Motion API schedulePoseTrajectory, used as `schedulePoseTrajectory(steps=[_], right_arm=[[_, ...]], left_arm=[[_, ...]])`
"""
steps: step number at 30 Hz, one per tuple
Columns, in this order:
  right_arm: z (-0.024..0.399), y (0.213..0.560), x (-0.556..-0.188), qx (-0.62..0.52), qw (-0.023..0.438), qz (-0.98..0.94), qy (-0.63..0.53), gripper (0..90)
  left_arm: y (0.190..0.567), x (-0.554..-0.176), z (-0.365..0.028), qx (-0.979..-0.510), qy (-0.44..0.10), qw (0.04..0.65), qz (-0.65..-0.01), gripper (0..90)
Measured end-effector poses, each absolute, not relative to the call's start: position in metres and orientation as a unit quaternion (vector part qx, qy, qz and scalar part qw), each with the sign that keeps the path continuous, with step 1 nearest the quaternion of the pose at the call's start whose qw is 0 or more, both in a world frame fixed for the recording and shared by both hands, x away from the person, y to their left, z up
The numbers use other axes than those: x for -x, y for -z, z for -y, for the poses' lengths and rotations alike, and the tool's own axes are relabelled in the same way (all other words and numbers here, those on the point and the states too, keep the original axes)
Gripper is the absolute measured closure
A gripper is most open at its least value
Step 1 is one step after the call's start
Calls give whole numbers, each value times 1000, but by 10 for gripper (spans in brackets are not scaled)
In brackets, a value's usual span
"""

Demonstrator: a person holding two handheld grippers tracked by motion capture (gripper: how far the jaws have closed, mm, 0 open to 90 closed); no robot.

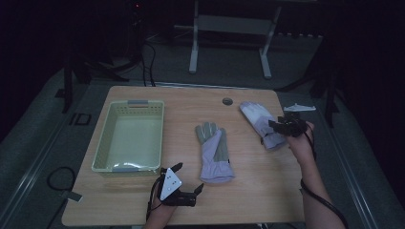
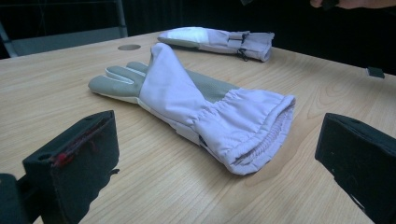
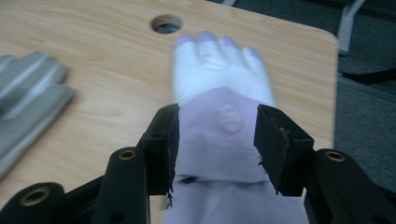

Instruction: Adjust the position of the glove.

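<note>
On the wooden table (image 1: 143, 200) | right gripper (image 3: 217, 140) straddles far lilac work glove's (image 3: 219, 116) cuff, jaws spread, seemingly poised to pinch | left gripper (image 1: 184, 179) spread, facing near glove (image 2: 196, 107) | basket (image 1: 102, 143) probably awaits both.

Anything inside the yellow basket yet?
Nothing visible: the basket floor looks bare in the high view. Both gloves, middle and right, lie on the table; the near wall hides a strip.

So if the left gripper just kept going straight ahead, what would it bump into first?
Most likely the open cuff of the near glove. In the left gripper view it lies on the table straight ahead of the left gripper, between its wide-open jaws, with bare wood before it. The exact distance is hard to judge.
</note>
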State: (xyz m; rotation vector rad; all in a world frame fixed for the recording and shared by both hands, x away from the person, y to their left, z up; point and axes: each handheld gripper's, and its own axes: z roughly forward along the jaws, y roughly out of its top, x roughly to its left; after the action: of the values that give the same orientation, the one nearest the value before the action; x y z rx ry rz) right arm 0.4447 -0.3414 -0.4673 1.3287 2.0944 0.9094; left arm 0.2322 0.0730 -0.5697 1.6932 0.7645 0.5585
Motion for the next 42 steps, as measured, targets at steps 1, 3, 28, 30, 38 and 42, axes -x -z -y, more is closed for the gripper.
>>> schedulePoseTrajectory(steps=[1, 3, 28, 30, 38, 42], right_arm=[[345, 472, -453, -496, 241, -765, -334, 492], [344, 478, -460, -496, 239, -770, -323, 486], [329, 531, -508, -489, 183, -810, -266, 610], [329, 531, -508, -489, 183, -810, -267, 611], [323, 532, -504, -493, 192, -808, -260, 716], [320, 528, -499, -535, 196, -778, -264, 768]], left_arm=[[570, -232, -73, -720, -238, 565, -325, 0], [570, -232, -73, -720, -238, 565, -325, 0], [570, -232, -73, -719, -237, 567, -324, 0], [570, -232, -73, -719, -237, 567, -325, 0], [570, -232, -73, -720, -236, 566, -325, 0], [570, -232, -73, -720, -237, 566, -324, 0]])
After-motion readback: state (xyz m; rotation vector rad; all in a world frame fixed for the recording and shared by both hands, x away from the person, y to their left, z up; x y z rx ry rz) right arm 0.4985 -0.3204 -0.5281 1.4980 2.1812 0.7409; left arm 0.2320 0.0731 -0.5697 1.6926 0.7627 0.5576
